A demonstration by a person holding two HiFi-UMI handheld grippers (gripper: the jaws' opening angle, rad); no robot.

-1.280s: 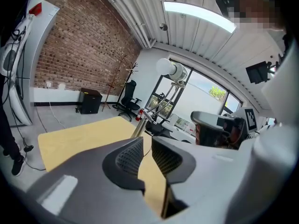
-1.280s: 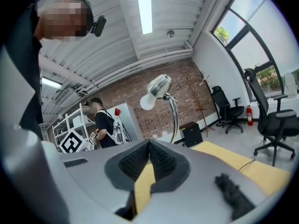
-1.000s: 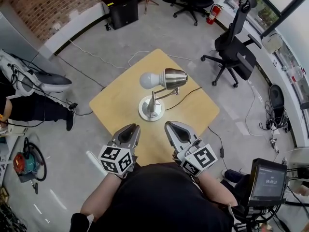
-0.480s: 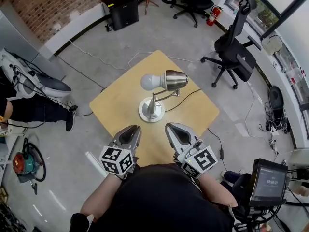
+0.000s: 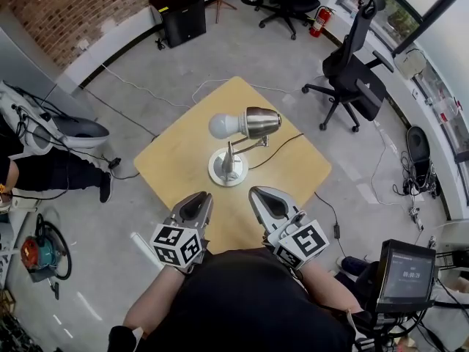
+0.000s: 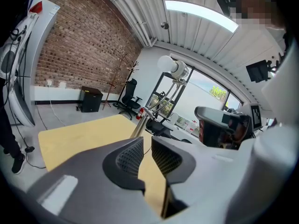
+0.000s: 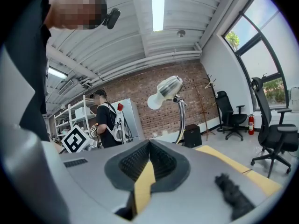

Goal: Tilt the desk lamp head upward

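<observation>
A metal desk lamp stands mid-table on a round white base (image 5: 226,173). Its silver head (image 5: 261,122) with a white bulb (image 5: 221,125) lies roughly level, bulb pointing left. The lamp head (image 6: 175,68) also shows high in the left gripper view, and the lamp head (image 7: 167,87) in the right gripper view. My left gripper (image 5: 195,200) hovers over the table's near edge, shut, nothing between its jaws. My right gripper (image 5: 264,195) sits beside it, also shut and empty. Both are well short of the lamp.
The square wooden table (image 5: 172,156) stands on a grey floor. The lamp's black cord (image 5: 282,147) runs off to the right. Office chairs (image 5: 357,64) stand at the back right, a black cabinet (image 5: 179,12) by the brick wall, a person's legs (image 5: 55,171) at the left.
Neither gripper has moved and the lamp stays as it was; only the head view has drifted slightly.
</observation>
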